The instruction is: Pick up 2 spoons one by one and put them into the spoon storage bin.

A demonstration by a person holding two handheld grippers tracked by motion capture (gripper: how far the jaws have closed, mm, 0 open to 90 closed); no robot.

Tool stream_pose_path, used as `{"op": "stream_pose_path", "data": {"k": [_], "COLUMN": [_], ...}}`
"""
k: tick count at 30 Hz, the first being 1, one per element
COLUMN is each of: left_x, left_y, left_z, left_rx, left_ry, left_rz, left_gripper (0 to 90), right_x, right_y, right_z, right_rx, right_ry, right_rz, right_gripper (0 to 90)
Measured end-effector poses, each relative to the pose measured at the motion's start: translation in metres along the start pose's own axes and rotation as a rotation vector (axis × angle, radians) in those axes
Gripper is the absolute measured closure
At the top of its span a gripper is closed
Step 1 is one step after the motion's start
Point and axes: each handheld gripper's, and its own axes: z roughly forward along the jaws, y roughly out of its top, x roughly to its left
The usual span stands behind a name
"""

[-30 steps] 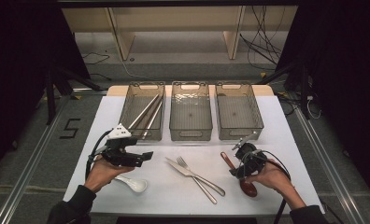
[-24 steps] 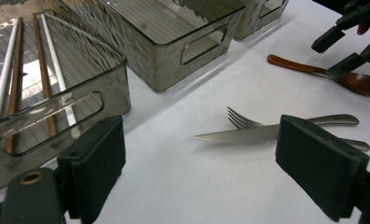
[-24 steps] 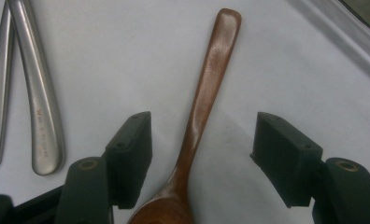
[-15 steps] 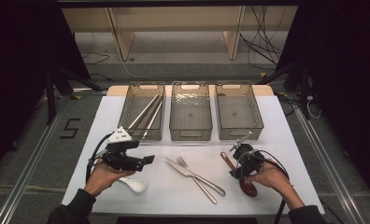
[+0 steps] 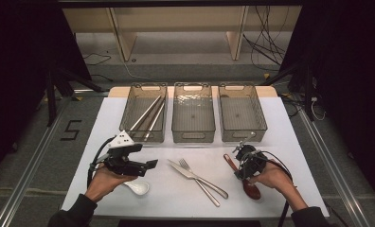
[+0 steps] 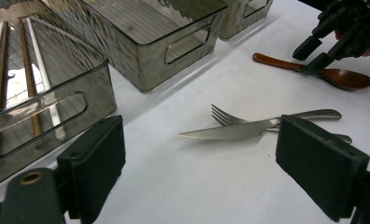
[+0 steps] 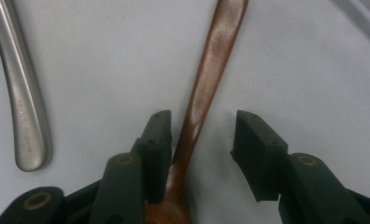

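The wooden spoon's bowl is cut off at the right gripper view's bottom edge. The white spoon lies partly under the left hand. The knife handle leaves that view's top.

The table is covered in plain white. On it stand three smoky grey see-through bins with a fine ribbed pattern on their floors. The left bin holds chopsticks, some silver, some brown. The knife and fork are shiny silver metal. One spoon is glossy reddish brown, like lacquered wood; another spoon is white. The left gripper and right gripper are both black, and the left carries a light grey plate.
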Motion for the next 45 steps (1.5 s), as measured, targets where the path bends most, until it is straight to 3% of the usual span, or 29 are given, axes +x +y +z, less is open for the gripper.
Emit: {"op": "stream_pose_path", "data": {"k": [8, 21, 23, 38, 45], "left_x": [0.000, 0.003, 0.004, 0.008, 0.011], "left_y": [-0.002, -0.005, -0.005, -0.008, -0.012], "left_z": [0.000, -0.001, -0.001, 0.001, 0.002], "left_rx": [0.004, -0.012, -0.016, 0.000, 0.012], "left_ry": [0.006, 0.020, 0.020, 0.028, 0.038], "left_rz": [0.004, -0.007, -0.013, -0.014, -0.017], "left_gripper": [15.4, 15.5, 15.5, 15.7, 15.7], "right_x": [0.003, 0.008, 0.009, 0.009, 0.005], "right_y": [0.001, 0.002, 0.002, 0.002, 0.000], "right_z": [0.002, 0.003, 0.004, 0.002, -0.008], "right_rx": [0.022, 0.032, 0.030, 0.025, -0.015], "right_ry": [-0.016, -0.002, -0.008, -0.013, -0.021], "right_rz": [-0.021, -0.050, -0.070, -0.081, -0.077], "right_gripper": [65.1, 81.1, 81.7, 82.2, 82.4]}}
